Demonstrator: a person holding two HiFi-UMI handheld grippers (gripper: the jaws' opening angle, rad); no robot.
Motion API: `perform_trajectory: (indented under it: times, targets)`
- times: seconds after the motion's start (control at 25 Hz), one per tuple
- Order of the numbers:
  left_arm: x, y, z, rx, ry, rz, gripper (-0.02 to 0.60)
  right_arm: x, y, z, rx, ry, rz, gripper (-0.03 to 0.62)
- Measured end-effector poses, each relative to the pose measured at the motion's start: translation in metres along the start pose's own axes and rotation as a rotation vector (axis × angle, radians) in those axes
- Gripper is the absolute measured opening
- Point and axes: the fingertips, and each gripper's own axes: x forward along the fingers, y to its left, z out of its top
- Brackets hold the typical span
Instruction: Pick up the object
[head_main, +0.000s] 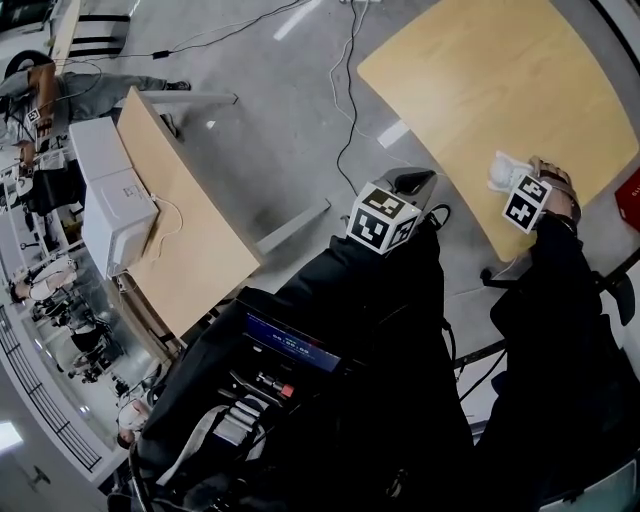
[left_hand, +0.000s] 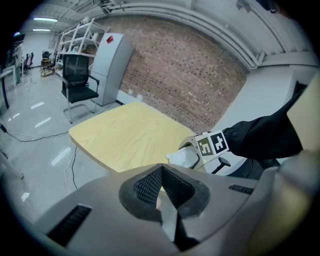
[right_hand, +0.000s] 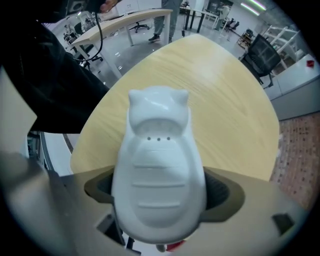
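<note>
White plastic object (right_hand: 159, 150) is standing near the tabletop (right_hand: 225, 100) edge, between the right gripper's (right_hand: 160, 196) fingers (right_hand: 225, 192), which are spread wide and not visibly clamping.

Left gripper (left_hand: 162, 172): fingers are resting together, empty.

Risk, as I judge it: the smooth rounded shell slipping or tipping off the edge as the fingers close.

No writing is showing, only square markers (head_main: 527, 203).

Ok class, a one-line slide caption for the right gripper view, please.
White eared figure between the open fingers of the right gripper, wooden table beyond.
</note>
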Motion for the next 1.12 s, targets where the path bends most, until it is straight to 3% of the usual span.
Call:
perform_trajectory:
  times: [0.16, 0.36, 0.56, 0.84, 1.12]
  targets:
    - [-0.001, -0.003, 0.002, 0.008, -0.008, -0.008, 0.0, -0.005, 0.007, 0.001, -0.004, -0.019, -0.04, 0.489]
    - [-0.008, -0.01, 0.009, 0.02, -0.024, -0.017, 0.0, -0.04, -0.004, 0.001, 0.134, -0.118, -0.182, 0.489]
    - [-0.015, -0.028, 0.026, 0.051, -0.058, -0.038, 0.0, -0.108, -0.022, -0.001, 0.379, -0.295, -0.367, 0.489]
    - [-0.033, -0.06, 0.082, 0.109, -0.167, -0.091, 0.0, -0.224, -0.029, -0.025, 0.828, -0.61, -0.581, 0.489]
    - [-0.059, -0.099, 0.14, 0.205, -0.287, -0.13, 0.0, -0.339, -0.02, -0.041, 1.064, -0.919, -0.764, 0.489]
